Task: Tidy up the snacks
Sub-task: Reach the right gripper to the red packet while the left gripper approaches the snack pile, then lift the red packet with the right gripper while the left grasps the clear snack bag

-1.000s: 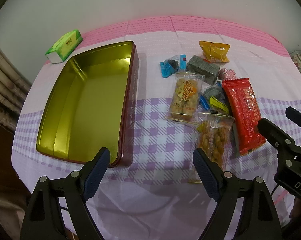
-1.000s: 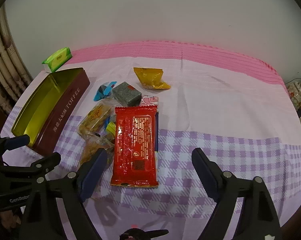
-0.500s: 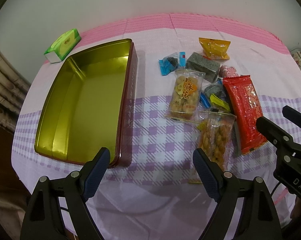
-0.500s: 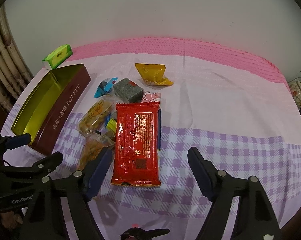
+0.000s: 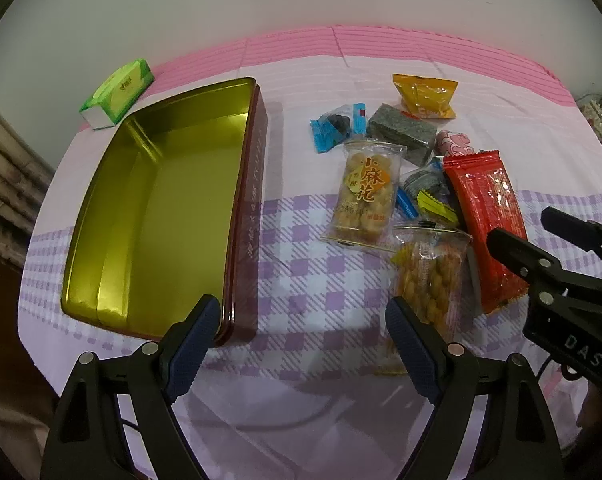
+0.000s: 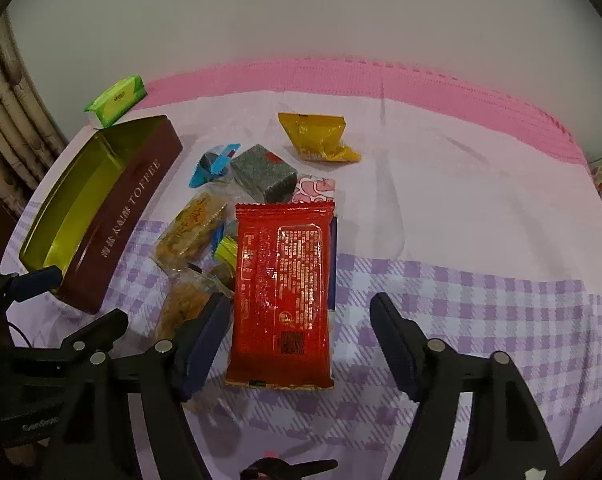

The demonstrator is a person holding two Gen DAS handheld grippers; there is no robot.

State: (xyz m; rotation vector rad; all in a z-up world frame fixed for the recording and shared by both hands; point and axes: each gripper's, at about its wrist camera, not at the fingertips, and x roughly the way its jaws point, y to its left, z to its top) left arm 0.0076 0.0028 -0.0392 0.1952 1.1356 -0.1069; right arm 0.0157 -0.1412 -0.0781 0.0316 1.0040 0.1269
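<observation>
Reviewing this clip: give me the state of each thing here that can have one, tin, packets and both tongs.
Toffee tin: lid off, nothing inside.
Red packet: sealed, lying flat on other snacks.
Twist packet: sealed, flat on the cloth.
Yellow packet: sealed, apart from the pile.
Tissue pack: closed.
Left tongs: open, holding nothing.
Right tongs: open, over the red packet.

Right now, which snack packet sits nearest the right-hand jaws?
The big red packet: it is the largest, flat, with its near end lying between the open jaws; the other snacks lie farther back or off to the left.
</observation>
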